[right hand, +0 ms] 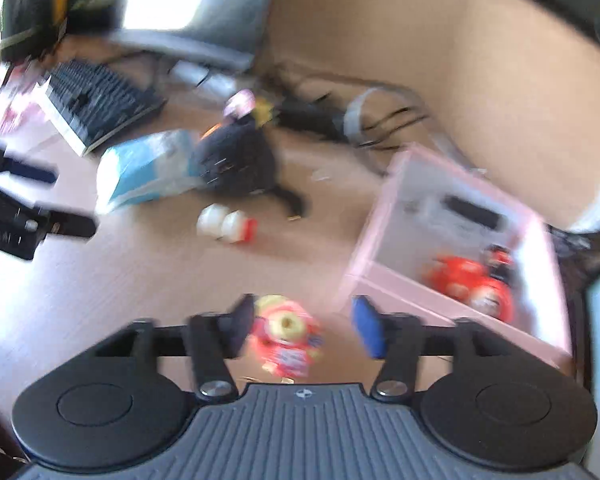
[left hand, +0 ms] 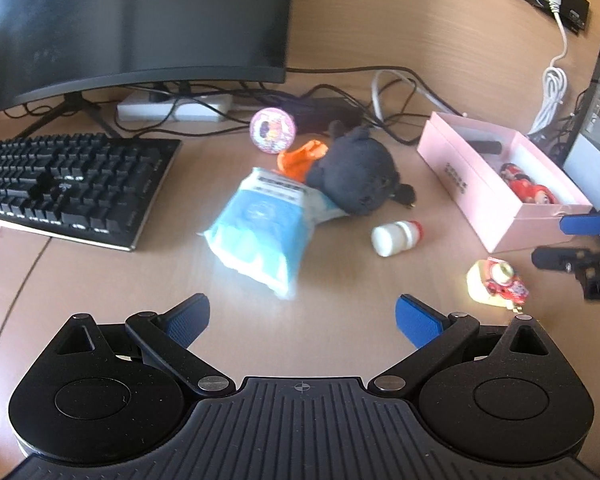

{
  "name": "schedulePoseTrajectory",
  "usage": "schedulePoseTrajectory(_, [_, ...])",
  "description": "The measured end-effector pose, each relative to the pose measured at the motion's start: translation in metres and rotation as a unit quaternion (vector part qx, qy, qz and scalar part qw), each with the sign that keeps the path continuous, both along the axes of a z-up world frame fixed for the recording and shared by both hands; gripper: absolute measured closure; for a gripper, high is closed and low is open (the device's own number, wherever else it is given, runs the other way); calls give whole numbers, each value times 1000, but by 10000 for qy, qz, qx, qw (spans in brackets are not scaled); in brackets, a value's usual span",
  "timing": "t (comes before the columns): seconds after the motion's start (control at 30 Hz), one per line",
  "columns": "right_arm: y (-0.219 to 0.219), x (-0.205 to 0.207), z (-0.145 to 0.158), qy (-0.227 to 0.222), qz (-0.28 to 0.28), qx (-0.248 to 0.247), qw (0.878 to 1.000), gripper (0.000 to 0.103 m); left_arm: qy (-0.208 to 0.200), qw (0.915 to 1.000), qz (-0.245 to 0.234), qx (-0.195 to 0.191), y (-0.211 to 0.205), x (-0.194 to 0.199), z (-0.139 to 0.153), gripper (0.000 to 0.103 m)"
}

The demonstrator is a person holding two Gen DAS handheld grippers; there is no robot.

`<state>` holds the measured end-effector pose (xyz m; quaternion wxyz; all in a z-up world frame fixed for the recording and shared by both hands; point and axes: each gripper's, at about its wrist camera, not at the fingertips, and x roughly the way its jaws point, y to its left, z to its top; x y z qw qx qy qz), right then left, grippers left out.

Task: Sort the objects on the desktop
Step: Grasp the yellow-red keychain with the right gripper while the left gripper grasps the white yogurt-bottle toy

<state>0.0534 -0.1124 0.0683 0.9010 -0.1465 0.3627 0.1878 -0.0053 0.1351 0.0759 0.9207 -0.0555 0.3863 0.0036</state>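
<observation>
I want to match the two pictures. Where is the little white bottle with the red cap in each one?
Left wrist view: the white bottle lies on its side, right of centre, below the black plush toy.
Right wrist view: left of centre, blurred, below the same plush.
Shared landmark: the pink box.

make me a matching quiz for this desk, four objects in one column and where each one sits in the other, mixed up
Objects:
1. small white bottle
2. black plush toy
3. red doll
4. red and yellow toy

Places:
A. inside the pink box
B. between the right gripper fingers
C. leaning on the blue tissue pack
D. lying on bare desk between the tissue pack and the pink box

Pairs: 1-D, 2-C, 3-A, 4-B
</observation>
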Motion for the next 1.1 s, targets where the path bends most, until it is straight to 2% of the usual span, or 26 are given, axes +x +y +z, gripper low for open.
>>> schedulePoseTrajectory(0.17, [-30, 38, -14, 488, -518, 575, 9958, 38, 73, 9999, -68, 20, -18, -1, 0, 1])
schedulePoseTrajectory(0.3, [-11, 56, -21, 405, -425, 927, 9940, 38, 195, 9998, -80, 19, -26, 1, -2, 1])
schedulePoseTrajectory(0.4, [9, 57, -21, 68, -294, 761, 9966, 38, 206, 9997, -109, 87, -29, 0, -1, 1])
schedulePoseTrajectory(0.53, [12, 37, -29, 344, 284, 672, 9967, 24, 254, 9996, 50, 65, -26, 5, -4, 1])
schedulePoseTrajectory(0.63, [15, 19, -46, 352, 484, 126, 9981, 25, 292, 9996, 51, 29, -27, 10, -4, 1])
schedulePoseTrajectory(0.7, [9, 9, -52, 156, 303, -279, 9990, 25, 292, 9996, -41, 28, -32, 14, -4, 1])
schedulePoseTrajectory(0.77, [-7, 6, -51, 64, -134, -402, 9991, 25, 306, 9993, -211, -2, -40, 23, -5, 1])
schedulePoseTrajectory(0.9, [-43, -3, -39, 98, -900, 39, 9959, 25, 212, 9983, -506, -191, -63, 44, -8, 2])
schedulePoseTrajectory(0.97, [-52, -12, -36, 135, -1042, 186, 9943, 25, 228, 9982, -526, -186, -76, 62, -13, 6])
schedulePoseTrajectory(1.03, [-57, -21, -38, 145, -1098, 203, 9936, 24, 313, 9984, -464, -83, -86, 78, -18, 23])
schedulePoseTrajectory(1.1, [-59, -30, -42, 168, -1166, 209, 9928, 23, 303, 9982, -378, 354, -97, 93, -23, 24])
